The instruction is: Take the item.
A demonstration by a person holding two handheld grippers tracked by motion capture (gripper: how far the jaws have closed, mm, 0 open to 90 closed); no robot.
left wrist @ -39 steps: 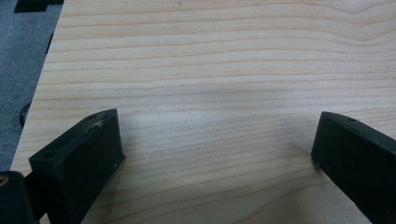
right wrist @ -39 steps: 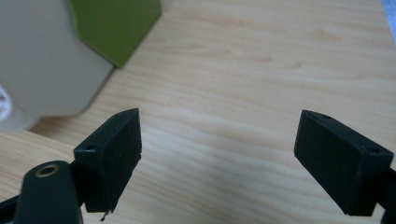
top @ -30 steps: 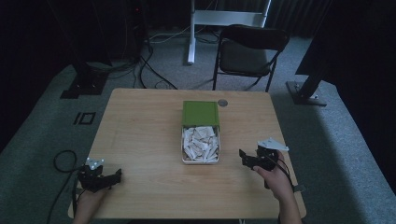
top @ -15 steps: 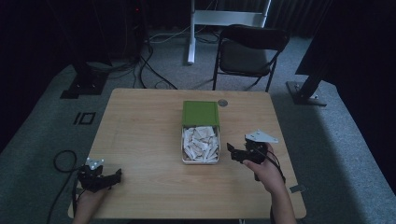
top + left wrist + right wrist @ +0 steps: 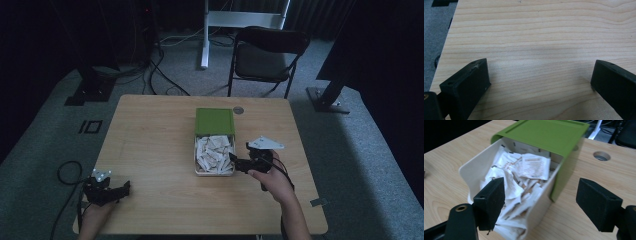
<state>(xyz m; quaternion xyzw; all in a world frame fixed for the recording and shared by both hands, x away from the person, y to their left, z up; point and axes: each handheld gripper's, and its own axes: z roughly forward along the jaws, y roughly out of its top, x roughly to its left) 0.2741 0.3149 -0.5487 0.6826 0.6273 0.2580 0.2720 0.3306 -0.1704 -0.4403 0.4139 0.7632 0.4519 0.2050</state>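
Two grippers in our hands, both with jaws wide apart, nothing held. Right gripper (image 5: 236,163) sits at the near right corner of the white box (image 5: 197,157) of paper sachets (image 5: 214,154), mid-table, green lid (image 5: 215,121) slid back. Left gripper (image 5: 122,188) over bare table (image 5: 150,145), near-left corner.

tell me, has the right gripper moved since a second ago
Yes. The right gripper has moved left across the table toward the white box of packets, jaws open.
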